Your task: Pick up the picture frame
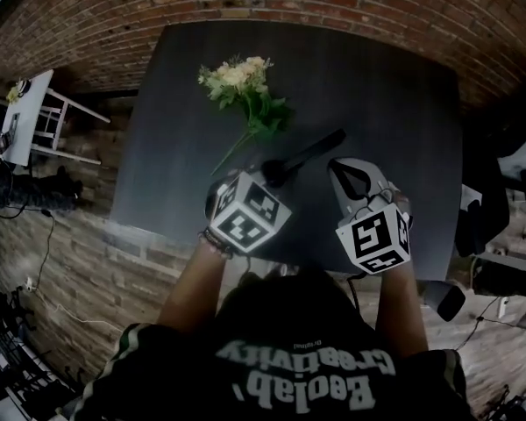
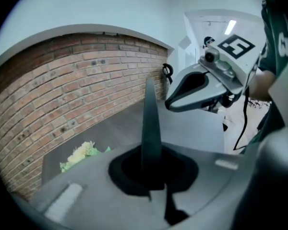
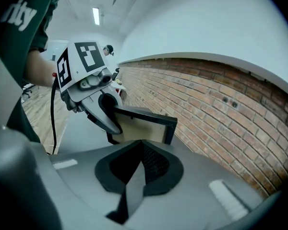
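**A:** Head view first: where was the picture frame point(image 1: 309, 154)? All I saw was a dark bar.

**B:** Yep, that was it, seen edge-on and running from 8 o'clock to 2 o'clock over the table point(image 1: 394, 86). The left gripper point(image 1: 276, 175) had the 8 o'clock end, and the right gripper point(image 1: 336, 165) sat near the 2 o'clock end. The flowers point(image 1: 245, 90) lay at 12, well apart.

**A:** Left gripper view?

**B:** The frame was a thin spike pointing to 12 o'clock, coming out of jaws that were nearly together and pinched on its edge. The other gripper came in from 2 o'clock, with its tip right by the frame.

**A:** And the right gripper view?

**B:** It showed the frame's tan back, tilted, with the lower edge running down into narrow jaws. I read that as a grip too. One gripper per end made sense to me, since a thin flat thing held at one spot would swing. It looked clear of the table.
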The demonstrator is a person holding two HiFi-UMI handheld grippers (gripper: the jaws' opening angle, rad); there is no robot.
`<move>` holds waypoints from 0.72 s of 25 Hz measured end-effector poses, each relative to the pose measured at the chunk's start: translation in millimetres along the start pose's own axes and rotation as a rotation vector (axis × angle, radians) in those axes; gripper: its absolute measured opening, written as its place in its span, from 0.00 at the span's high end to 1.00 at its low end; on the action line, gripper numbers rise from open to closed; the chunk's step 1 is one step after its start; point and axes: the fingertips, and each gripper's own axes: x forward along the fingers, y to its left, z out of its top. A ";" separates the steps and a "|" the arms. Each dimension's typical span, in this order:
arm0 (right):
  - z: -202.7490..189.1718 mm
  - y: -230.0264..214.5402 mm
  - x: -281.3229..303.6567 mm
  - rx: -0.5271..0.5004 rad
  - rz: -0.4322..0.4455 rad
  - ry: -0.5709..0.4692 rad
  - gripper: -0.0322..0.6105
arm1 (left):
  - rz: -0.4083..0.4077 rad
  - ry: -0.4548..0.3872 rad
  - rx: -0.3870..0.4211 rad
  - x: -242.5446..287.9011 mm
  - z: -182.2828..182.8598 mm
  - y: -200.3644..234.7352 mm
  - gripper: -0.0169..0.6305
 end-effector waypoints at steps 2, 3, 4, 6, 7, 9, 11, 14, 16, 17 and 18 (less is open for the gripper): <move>19.0 -1.8 -8.0 -0.005 -0.009 -0.027 0.94 | 0.022 -0.025 0.016 -16.3 10.4 3.9 0.95; 27.4 -2.7 -12.6 -0.010 -0.016 -0.037 0.94 | 0.033 -0.038 0.023 -23.7 15.4 5.2 0.94; 34.9 -3.3 -17.5 -0.016 -0.026 -0.047 0.94 | 0.043 -0.050 0.030 -30.8 20.1 5.8 0.94; 48.2 -3.8 -26.6 -0.030 -0.047 -0.065 0.94 | 0.061 -0.076 0.041 -43.8 28.6 6.5 0.94; 54.4 -3.7 -30.2 -0.037 -0.056 -0.073 0.94 | 0.067 -0.090 0.045 -50.0 32.6 6.6 0.94; 65.9 -2.7 -36.3 -0.053 -0.070 -0.084 0.94 | 0.069 -0.120 0.053 -62.2 40.4 5.2 0.94; 76.9 -1.6 -43.0 -0.067 -0.085 -0.093 0.94 | 0.073 -0.144 0.061 -73.7 46.8 3.8 0.94; 94.2 -0.2 -55.1 -0.082 -0.110 -0.116 0.94 | 0.094 -0.172 0.078 -89.4 54.2 3.9 0.94; 105.0 0.4 -61.7 -0.094 -0.130 -0.129 0.94 | 0.115 -0.191 0.087 -99.0 58.1 5.9 0.94; 109.9 1.1 -63.9 -0.096 -0.141 -0.136 0.94 | 0.124 -0.200 0.090 -104.1 59.2 7.1 0.94; 114.3 2.4 -65.5 -0.096 -0.149 -0.143 0.94 | 0.130 -0.208 0.094 -109.4 59.7 8.0 0.94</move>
